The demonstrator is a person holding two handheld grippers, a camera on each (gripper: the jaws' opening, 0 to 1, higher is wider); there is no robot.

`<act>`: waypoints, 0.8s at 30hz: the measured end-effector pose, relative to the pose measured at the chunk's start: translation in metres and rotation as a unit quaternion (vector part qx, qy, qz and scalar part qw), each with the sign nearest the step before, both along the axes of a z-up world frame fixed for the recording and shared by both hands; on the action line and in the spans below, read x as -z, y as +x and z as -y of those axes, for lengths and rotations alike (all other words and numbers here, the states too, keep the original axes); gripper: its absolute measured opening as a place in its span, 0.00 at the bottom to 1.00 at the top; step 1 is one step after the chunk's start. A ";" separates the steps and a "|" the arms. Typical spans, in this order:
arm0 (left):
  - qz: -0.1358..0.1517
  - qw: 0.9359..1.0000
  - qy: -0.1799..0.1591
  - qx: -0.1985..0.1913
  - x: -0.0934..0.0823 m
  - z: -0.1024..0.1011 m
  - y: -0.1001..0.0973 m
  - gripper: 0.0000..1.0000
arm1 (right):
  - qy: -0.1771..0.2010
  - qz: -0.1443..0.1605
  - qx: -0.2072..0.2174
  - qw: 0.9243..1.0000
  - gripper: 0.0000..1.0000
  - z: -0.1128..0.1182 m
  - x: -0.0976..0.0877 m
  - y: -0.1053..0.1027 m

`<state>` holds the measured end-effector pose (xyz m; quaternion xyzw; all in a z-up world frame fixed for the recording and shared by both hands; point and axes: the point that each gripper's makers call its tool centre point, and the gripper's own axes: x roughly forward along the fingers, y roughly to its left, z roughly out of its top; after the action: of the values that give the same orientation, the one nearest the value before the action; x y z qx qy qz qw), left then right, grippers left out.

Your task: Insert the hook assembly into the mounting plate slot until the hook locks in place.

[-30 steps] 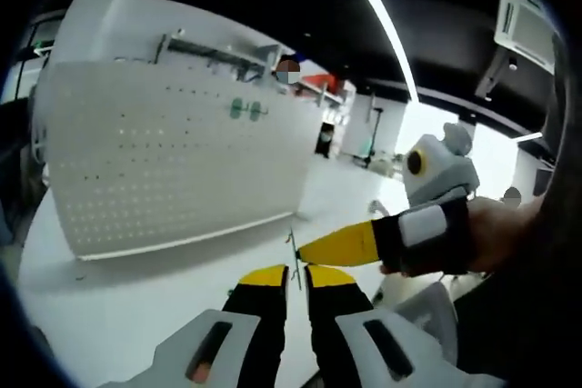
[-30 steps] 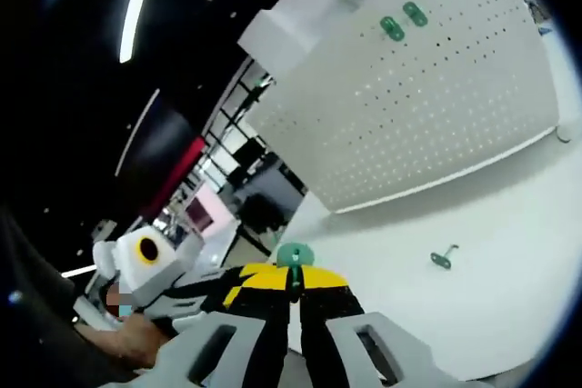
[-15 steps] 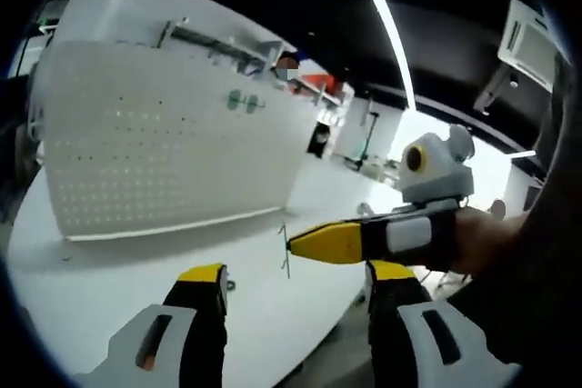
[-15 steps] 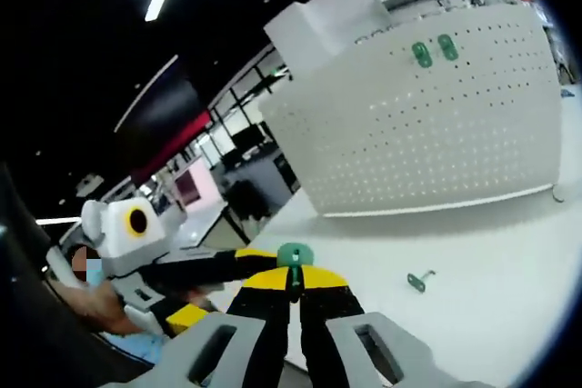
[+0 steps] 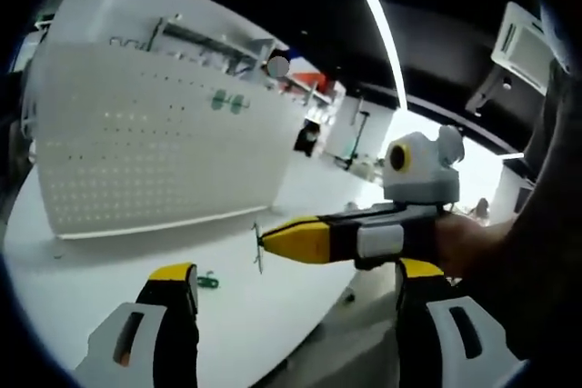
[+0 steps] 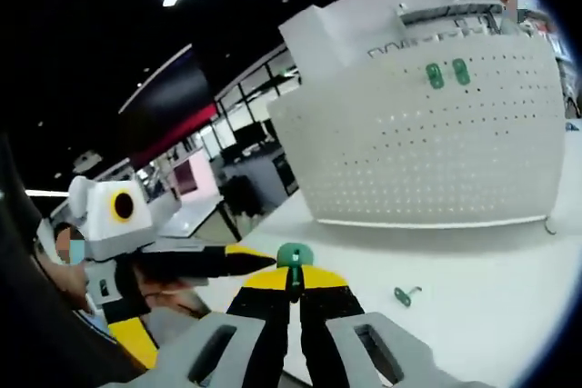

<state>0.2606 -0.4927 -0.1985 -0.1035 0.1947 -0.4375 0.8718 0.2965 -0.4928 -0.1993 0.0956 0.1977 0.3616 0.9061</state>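
Right gripper (image 6: 293, 290): jaws pressed together on one green-headed hook assembly (image 6: 294, 256), its thin wire showing in the left gripper view. Left gripper (image 5: 289, 283): jaws spread wide, nothing between them. One white perforated mounting plate (image 6: 436, 143) stands upright on the white tabletop (image 6: 491, 288) at 1 o'clock, two green pieces (image 6: 447, 73) fixed near its top. One loose green hook (image 6: 404, 294) lies on the tabletop at 4 o'clock.

In the left gripper view the left gripper (image 5: 289, 281) stands with its 2 jaws spread wide apart, nothing between them. The right gripper (image 5: 265, 241) reaches in above that gap, a hand (image 5: 464, 244) holding it. In the right gripper view the right gripper (image 6: 292, 276) has its jaws pressed together.
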 end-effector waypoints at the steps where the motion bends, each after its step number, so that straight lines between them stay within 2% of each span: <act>1: -0.001 1.000 0.000 -0.001 0.000 0.000 -0.001 0.98 | -0.007 0.007 -0.003 1.000 0.00 -0.001 0.000 0.000; 9: -0.001 1.000 -0.005 -0.006 -0.006 -0.001 -0.003 1.00 | -0.033 0.032 -0.015 0.999 0.00 -0.006 0.000 -0.001; 13: 0.001 1.000 -0.006 -0.016 -0.010 -0.004 0.001 1.00 | -0.062 0.057 -0.024 0.996 0.00 -0.008 0.001 0.001; 14: 0.002 1.000 -0.005 -0.022 -0.010 -0.006 0.003 1.00 | -0.081 0.066 -0.026 0.994 0.00 -0.007 0.003 0.004; 19: 0.011 0.999 -0.007 -0.047 -0.018 -0.015 0.012 1.00 | -0.118 0.098 -0.006 0.988 0.00 0.004 0.001 0.019; 22: 0.032 0.998 0.013 -0.055 -0.019 -0.020 0.019 1.00 | -0.129 0.111 0.012 0.985 0.00 0.012 -0.001 0.029; 24: 0.034 0.997 0.038 -0.056 -0.011 -0.026 0.023 1.00 | -0.137 0.118 0.025 0.983 0.00 0.019 -0.003 0.036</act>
<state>0.2832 -0.4670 -0.1875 -0.0658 0.1754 -0.3835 0.9043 0.3321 -0.5120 -0.1965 -0.0674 0.1346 0.3169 0.9364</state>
